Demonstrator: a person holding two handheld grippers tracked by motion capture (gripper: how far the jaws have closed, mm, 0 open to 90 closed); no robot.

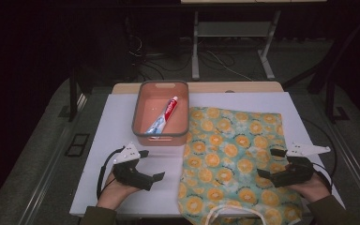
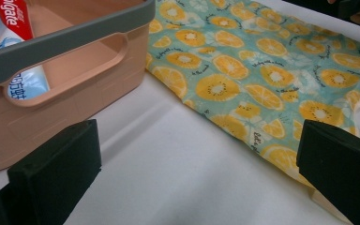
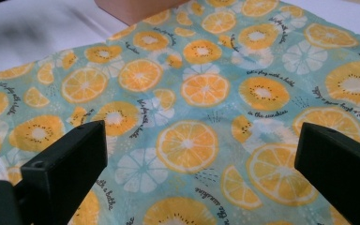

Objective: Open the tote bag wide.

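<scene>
A pink bin (image 1: 160,138) with a grey rim stands at the back of the white board, and a red, white and blue toothpaste tube (image 1: 165,116) lies in it. To its right a teal cloth (image 1: 234,154) printed with orange slices lies spread flat. My left gripper (image 1: 152,164) hovers open over bare board in front of the bin (image 2: 75,93), nothing between its jaws; the tube (image 2: 14,28) shows past the rim. My right gripper (image 1: 268,162) is open above the cloth's right part (image 3: 201,93), holding nothing.
The white board (image 1: 117,117) covers a wooden table. A white strap loop (image 1: 229,213) lies at the cloth's near edge. Table legs and cables stand on the dark floor behind. A corner of the bin (image 3: 136,9) sits beyond the cloth.
</scene>
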